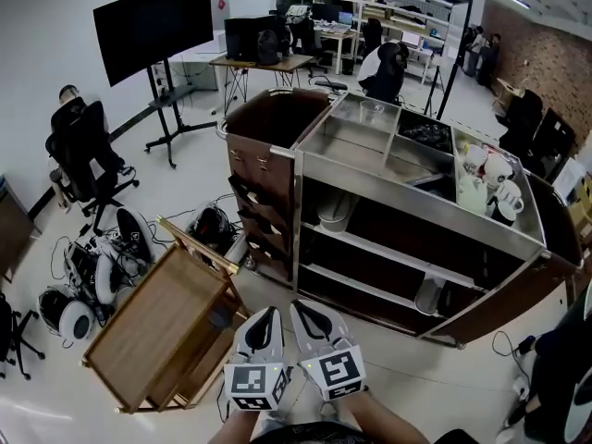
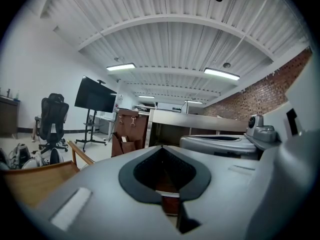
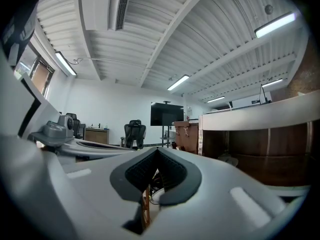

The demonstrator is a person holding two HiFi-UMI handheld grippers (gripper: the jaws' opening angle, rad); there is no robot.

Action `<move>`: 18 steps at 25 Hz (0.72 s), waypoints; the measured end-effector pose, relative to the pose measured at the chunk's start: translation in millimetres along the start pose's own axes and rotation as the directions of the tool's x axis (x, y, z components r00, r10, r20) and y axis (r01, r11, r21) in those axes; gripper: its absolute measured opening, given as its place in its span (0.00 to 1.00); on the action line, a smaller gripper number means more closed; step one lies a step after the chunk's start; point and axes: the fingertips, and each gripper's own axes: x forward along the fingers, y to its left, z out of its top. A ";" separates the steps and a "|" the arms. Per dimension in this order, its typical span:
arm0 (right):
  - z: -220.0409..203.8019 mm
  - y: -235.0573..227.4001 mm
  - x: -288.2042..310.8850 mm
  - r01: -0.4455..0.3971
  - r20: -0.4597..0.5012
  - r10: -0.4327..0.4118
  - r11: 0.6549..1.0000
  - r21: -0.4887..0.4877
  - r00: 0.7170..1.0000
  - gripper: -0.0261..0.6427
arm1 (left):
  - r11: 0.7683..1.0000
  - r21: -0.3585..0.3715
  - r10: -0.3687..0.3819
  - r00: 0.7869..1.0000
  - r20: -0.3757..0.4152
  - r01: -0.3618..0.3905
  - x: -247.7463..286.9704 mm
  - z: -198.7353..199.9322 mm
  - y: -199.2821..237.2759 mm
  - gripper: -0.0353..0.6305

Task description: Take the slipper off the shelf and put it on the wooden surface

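Note:
A steel-framed shelf unit (image 1: 418, 203) stands ahead of me with dark wooden sides. On its middle shelf lies a pale thing that looks like the slipper (image 1: 335, 213), and another pale thing (image 1: 428, 294) sits on the lower shelf. The wooden surface (image 1: 153, 326) is a low wooden trolley top at the lower left. My left gripper (image 1: 262, 326) and right gripper (image 1: 313, 322) are side by side low in the head view, short of the shelf. The left gripper (image 2: 162, 149) and the right gripper (image 3: 156, 151) both point level, jaws closed together with nothing between them.
Shoes and bags (image 1: 97, 271) lie on the floor at the left near a black office chair (image 1: 83, 151). A TV on a stand (image 1: 153, 26) is behind. White mugs (image 1: 490, 178) crowd the shelf unit's top right. Desks and people sit at the back.

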 end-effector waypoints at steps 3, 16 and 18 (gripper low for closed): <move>1.1 -0.9 -3.1 -0.002 0.004 0.001 1.000 0.004 1.000 0.04 | 1.000 0.010 -0.003 1.000 0.002 0.003 -1.5 2.0 -3.8 0.06; 1.5 9.6 -6.5 -0.022 0.009 0.022 1.000 0.002 1.000 0.04 | 1.000 0.023 0.008 1.000 0.015 -0.008 -7.5 6.3 -5.8 0.06; 0.5 11.2 -5.8 -0.024 0.009 0.024 1.000 0.004 1.000 0.04 | 1.000 0.025 0.011 1.000 0.017 -0.011 -8.3 6.0 -3.9 0.06</move>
